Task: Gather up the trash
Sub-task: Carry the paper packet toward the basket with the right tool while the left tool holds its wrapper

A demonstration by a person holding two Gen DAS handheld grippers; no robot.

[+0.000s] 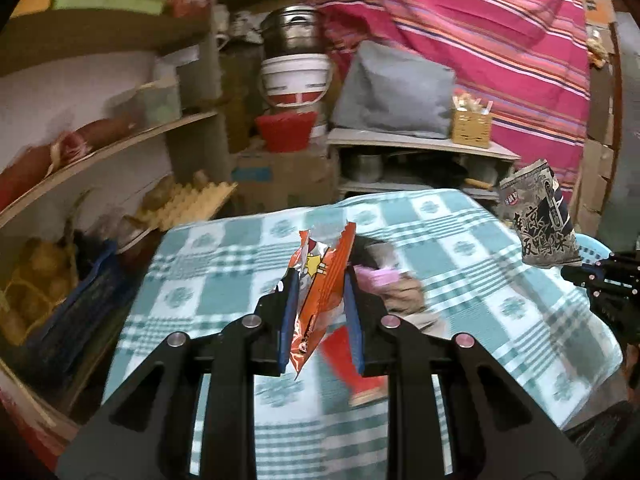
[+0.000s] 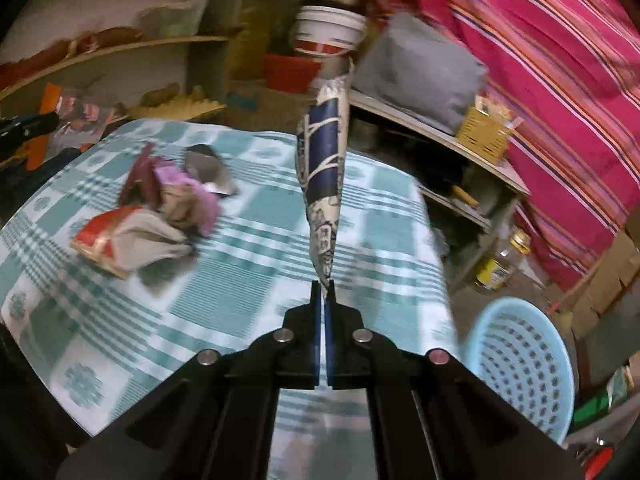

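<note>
My left gripper [image 1: 321, 276] is shut on an orange snack wrapper [image 1: 326, 280] that stands up between its blue pads, held above the teal checked tablecloth [image 1: 460, 240]. My right gripper [image 2: 323, 290] is shut on the bottom edge of a blue-and-white printed snack bag [image 2: 322, 168], seen edge-on and lifted off the table; that same bag [image 1: 538, 220] shows at the right of the left wrist view. A heap of trash stays on the cloth: a red-and-white packet [image 2: 116, 240], a pink wrapper [image 2: 184, 184] and a grey piece [image 2: 212, 168].
A light blue perforated basket [image 2: 524, 360] stands on the floor to the right of the table. Wooden shelves [image 1: 100, 156] crowd the left side. Behind the table are a stacked pot and bucket [image 1: 296, 76], a low shelf with a grey bag [image 1: 396, 92], and a pink striped cloth [image 1: 500, 40].
</note>
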